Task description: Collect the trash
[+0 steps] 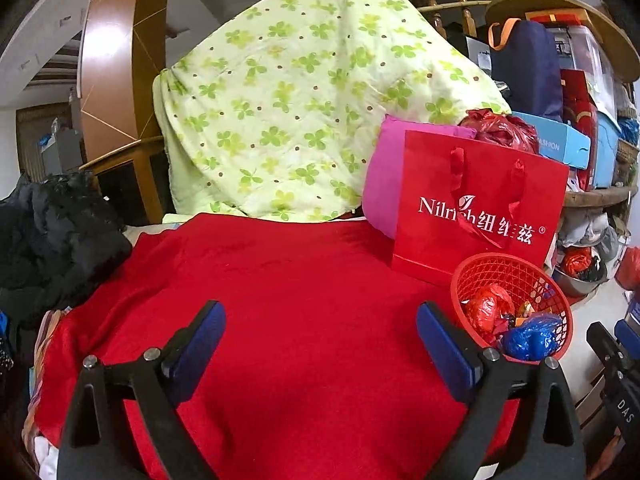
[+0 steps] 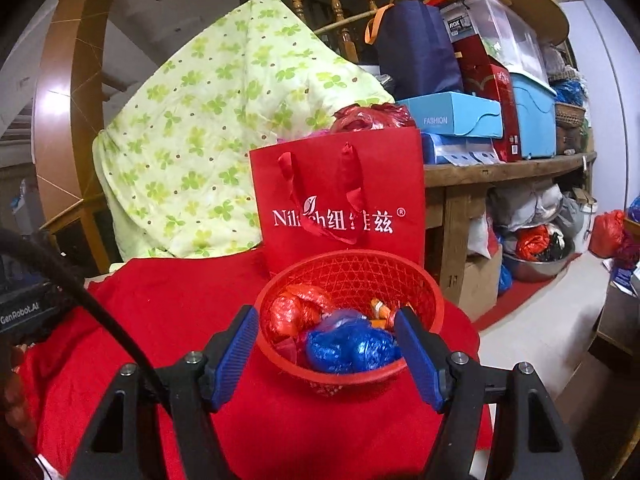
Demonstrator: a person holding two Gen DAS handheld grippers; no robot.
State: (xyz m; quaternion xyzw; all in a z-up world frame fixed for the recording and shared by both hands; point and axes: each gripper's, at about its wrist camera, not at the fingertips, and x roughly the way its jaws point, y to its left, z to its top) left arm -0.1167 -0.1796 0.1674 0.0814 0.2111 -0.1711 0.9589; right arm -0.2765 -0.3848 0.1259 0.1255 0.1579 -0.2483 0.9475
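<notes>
A red mesh basket point(image 2: 352, 272) stands on the red cloth point(image 2: 168, 312) and holds a crumpled blue plastic bag point(image 2: 352, 350), a crumpled red plastic bag point(image 2: 294, 312) and small orange scraps point(image 2: 380, 310). My right gripper point(image 2: 326, 320) is open and empty, its fingers either side of the basket's near rim. In the left wrist view the basket point(image 1: 516, 276) with the blue bag point(image 1: 528, 338) and red bag point(image 1: 486, 308) sits at the right. My left gripper point(image 1: 320, 316) is open and empty above bare red cloth point(image 1: 280, 300).
A red paper gift bag point(image 2: 340, 204) stands just behind the basket, with a pink cushion point(image 1: 384, 184) and a green floral quilt point(image 1: 280, 100) behind. Black clothing point(image 1: 52, 240) lies left. A cluttered wooden shelf point(image 2: 508, 168) stands right, floor point(image 2: 532, 328) below.
</notes>
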